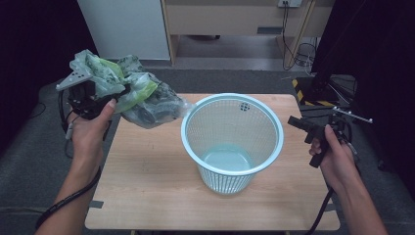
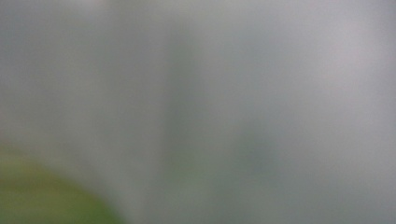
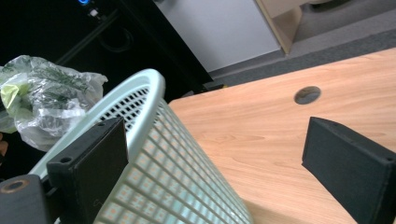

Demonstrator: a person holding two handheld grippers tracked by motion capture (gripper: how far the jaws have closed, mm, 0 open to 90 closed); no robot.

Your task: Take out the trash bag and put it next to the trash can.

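A crumpled clear plastic bag [image 1: 147,98] with green print hangs in the air over the table's far left corner, with my left gripper [image 1: 120,93] shut on it. In the left gripper view the bag [image 2: 233,93] is pressed against the lens as a grey and green blur that hides the jaws. A pale blue mesh basket [image 1: 230,183] stands upright and empty in the middle of the wooden table [image 1: 147,186]. My right gripper [image 1: 299,125] is held open just right of the basket's rim. In its own view the right gripper [image 3: 219,172] has its jaws wide apart, the basket wall [image 3: 177,177] beside the left jaw and the bag [image 3: 46,98] beyond.
The table has a small round hole [image 3: 307,94] near its far right. Grey carpet surrounds the table. A white cabinet [image 1: 125,27] and a wooden desk [image 1: 235,17] stand at the back, and a black and yellow striped base [image 1: 313,95] with cables sits at the right.
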